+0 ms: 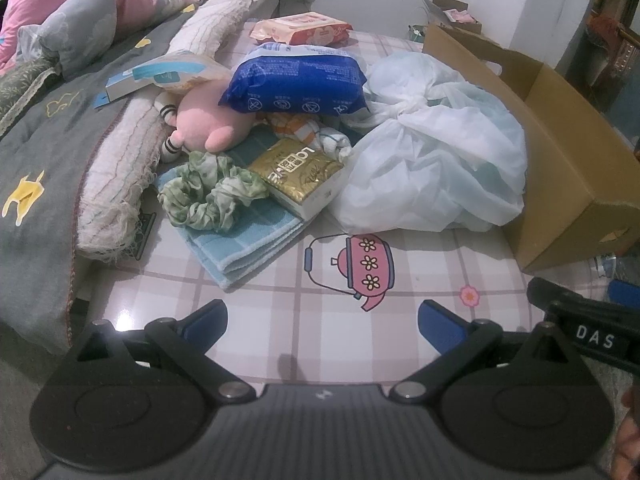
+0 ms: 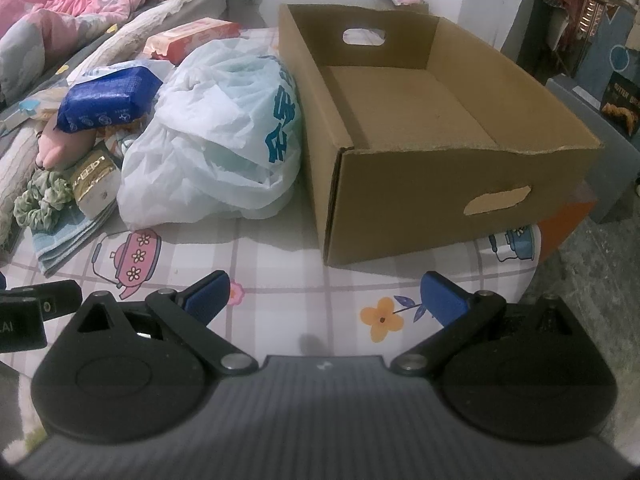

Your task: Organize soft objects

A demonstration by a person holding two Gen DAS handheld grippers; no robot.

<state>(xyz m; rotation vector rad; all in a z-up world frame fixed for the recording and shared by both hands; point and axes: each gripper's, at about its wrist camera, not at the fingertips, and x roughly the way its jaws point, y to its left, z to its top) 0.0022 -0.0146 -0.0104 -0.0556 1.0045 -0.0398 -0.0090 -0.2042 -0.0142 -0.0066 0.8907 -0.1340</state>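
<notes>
Both wrist cameras are looking low across the checked tablecloth [image 1: 280, 300]; left is facing the white plastic bag [image 1: 432, 160], right the open brown cardboard box [image 2: 400, 184], each sharing both.

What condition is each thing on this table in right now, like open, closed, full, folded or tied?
Cardboard box: open-topped, empty.
White plastic bag: knotted shut, bulging.
Blue towel: folded, lying flat under other things.
Green scrunchie: resting on the towel.
Gold tissue pack: appears sealed, on the towel.
Blue wipes pack: closed, resting on the pink plush toy.
Left gripper: open, holding nothing.
Right gripper: open, holding nothing.
</notes>
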